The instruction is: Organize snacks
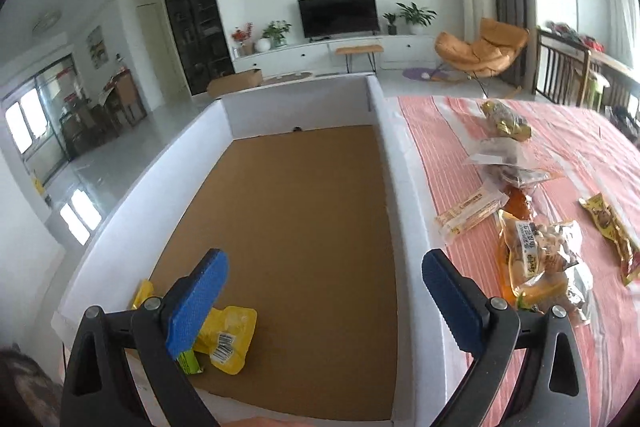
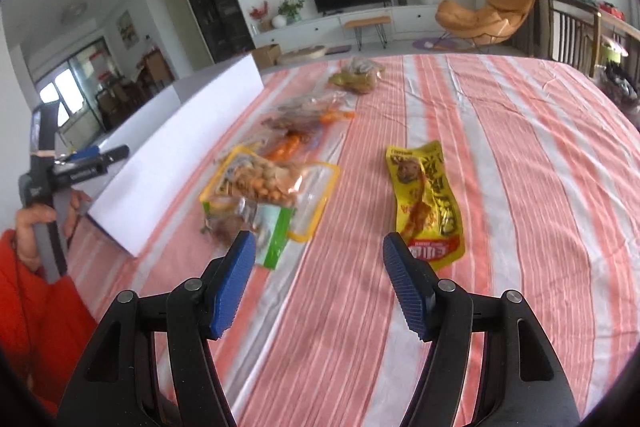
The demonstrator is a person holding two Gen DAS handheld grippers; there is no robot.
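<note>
A white-walled cardboard box (image 1: 404, 163) with a brown floor stands at the table's left; it also shows in the right wrist view (image 2: 180, 147). Yellow snack packets (image 1: 232, 335) lie in its near left corner. My left gripper (image 1: 324, 291) is open and empty above the box. Several snack packs lie on the striped cloth: a peanut bag (image 2: 264, 183), a yellow pouch (image 2: 424, 199), a green-white pack (image 2: 272, 231). My right gripper (image 2: 318, 275) is open and empty above the cloth, between the green-white pack and the yellow pouch.
More packs lie farther back: a clear bag pile (image 2: 308, 115) and a gold-wrapped bag (image 2: 356, 77). The pink-striped tablecloth (image 2: 500, 167) covers the table. A wooden chair (image 2: 576, 27) stands at the far right edge. My left hand holds its gripper handle (image 2: 44, 183).
</note>
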